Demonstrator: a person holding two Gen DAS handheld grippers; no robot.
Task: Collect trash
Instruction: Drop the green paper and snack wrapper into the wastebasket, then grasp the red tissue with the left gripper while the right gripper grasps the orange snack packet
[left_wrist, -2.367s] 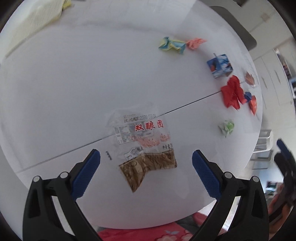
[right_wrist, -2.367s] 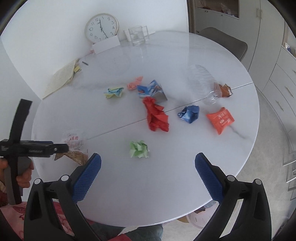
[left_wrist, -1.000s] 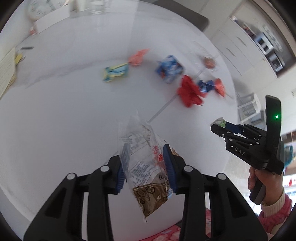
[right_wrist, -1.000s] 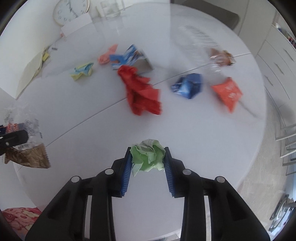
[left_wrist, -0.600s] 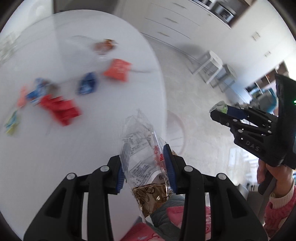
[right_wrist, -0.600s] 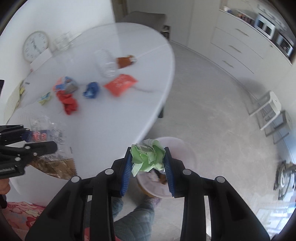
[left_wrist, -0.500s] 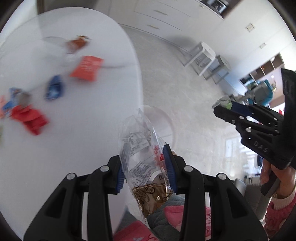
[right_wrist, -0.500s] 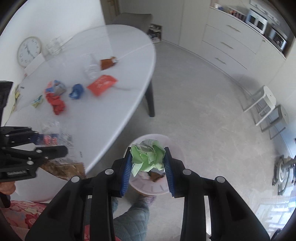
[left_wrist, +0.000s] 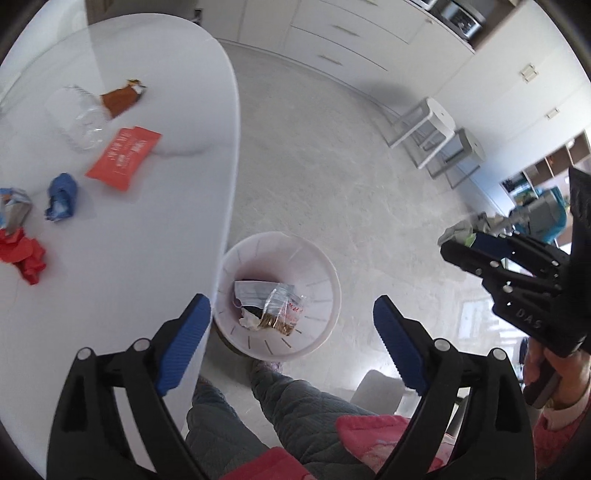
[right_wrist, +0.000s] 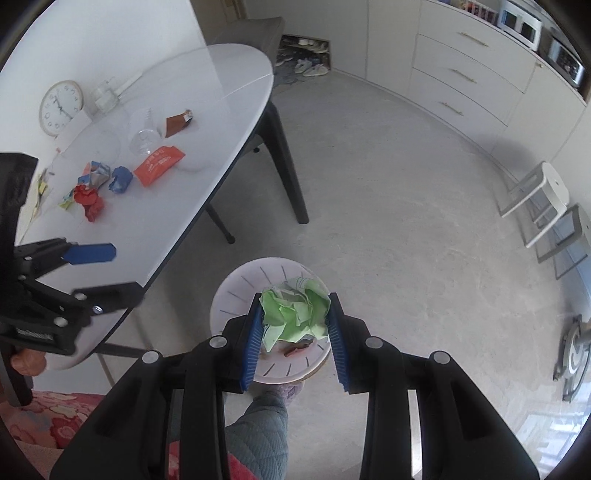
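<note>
Green crumpled paper (right_wrist: 295, 314) sits clamped in the right gripper (right_wrist: 295, 332), poised above the white bin (right_wrist: 236, 295) for dropping. Left gripper (left_wrist: 291, 332) is opening, empty; its clear snack wrapper (left_wrist: 282, 310) lies in the bin directly below.

Your waste bin (left_wrist: 321, 266) stands on the floor (left_wrist: 332, 166) just beside the desk (left_wrist: 129, 258) edge, with a snack bag (left_wrist: 282, 312) lying inside it. Left of the bin, wrappers (left_wrist: 123, 157) lie on the desk. Two stools (left_wrist: 439, 136) stand well beyond the bin.
</note>
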